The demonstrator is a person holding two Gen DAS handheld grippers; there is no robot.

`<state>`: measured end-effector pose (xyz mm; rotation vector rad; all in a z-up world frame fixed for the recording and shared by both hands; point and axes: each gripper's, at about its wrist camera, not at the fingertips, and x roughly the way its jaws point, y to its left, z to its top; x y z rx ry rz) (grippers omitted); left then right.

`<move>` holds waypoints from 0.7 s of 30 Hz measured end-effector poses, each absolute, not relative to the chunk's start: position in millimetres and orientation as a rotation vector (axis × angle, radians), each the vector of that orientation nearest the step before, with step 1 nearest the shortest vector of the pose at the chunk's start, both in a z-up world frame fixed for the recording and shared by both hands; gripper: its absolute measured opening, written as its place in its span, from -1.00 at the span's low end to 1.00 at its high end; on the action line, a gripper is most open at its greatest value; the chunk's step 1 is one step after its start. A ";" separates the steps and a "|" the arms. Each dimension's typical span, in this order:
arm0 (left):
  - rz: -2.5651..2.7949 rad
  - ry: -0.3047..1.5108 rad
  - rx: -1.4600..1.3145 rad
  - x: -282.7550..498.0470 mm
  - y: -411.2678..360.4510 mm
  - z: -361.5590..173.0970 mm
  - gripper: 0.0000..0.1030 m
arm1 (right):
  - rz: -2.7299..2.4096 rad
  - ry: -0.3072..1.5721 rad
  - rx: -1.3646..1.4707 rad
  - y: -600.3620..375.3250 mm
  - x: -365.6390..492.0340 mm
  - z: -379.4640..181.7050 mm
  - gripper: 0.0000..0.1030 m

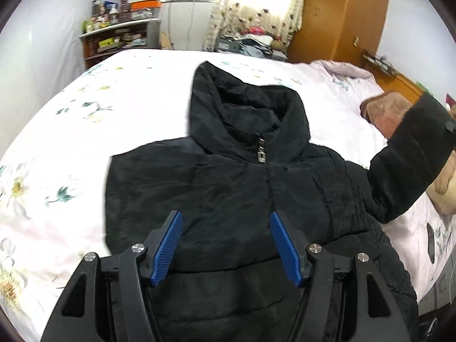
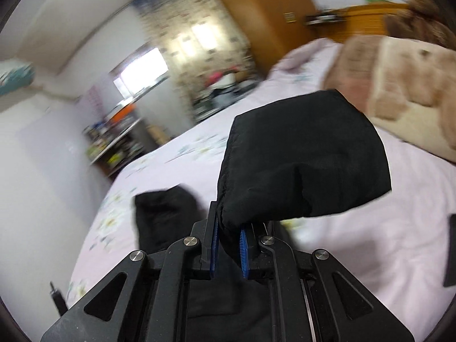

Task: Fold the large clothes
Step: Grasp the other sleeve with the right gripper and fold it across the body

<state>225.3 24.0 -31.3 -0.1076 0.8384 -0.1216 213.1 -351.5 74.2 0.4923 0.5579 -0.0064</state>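
Right wrist view: right gripper [image 2: 229, 243] is clamping the jacket sleeve [image 2: 302, 159], stretching rightward from the black hooded jacket [image 1: 228, 176]; left gripper [image 1: 226, 242] is hovering open above its chest.

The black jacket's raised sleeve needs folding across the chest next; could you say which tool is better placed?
Right. The right tool is shut on the sleeve, lifted off the bed; the left tool is open and empty above the jacket.

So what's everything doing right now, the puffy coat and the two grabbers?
Black puffy hooded jacket: flat on the flowered bed sheet, zipped up.
Jacket's right-side sleeve: lifted off the bed.
Left gripper: open, above the jacket, empty.
Right gripper: shut on the sleeve.
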 end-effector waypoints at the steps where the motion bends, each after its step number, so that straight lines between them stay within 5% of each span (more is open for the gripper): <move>1: -0.114 0.833 -0.118 221.9 30.7 -29.5 0.29 | 0.024 0.571 0.478 -338.0 219.7 74.0 -0.76; 13: -0.007 0.828 -0.204 192.0 106.7 -31.9 0.29 | 0.286 0.921 0.331 -164.8 289.8 -53.3 -0.67; 17: -0.001 0.841 -0.218 191.2 114.3 -36.7 0.29 | 0.338 1.020 0.336 -142.4 293.3 -98.6 -0.17; 21: -0.016 0.834 -0.229 194.7 112.7 -34.0 0.29 | 0.392 1.003 0.322 -133.3 285.3 -92.4 0.02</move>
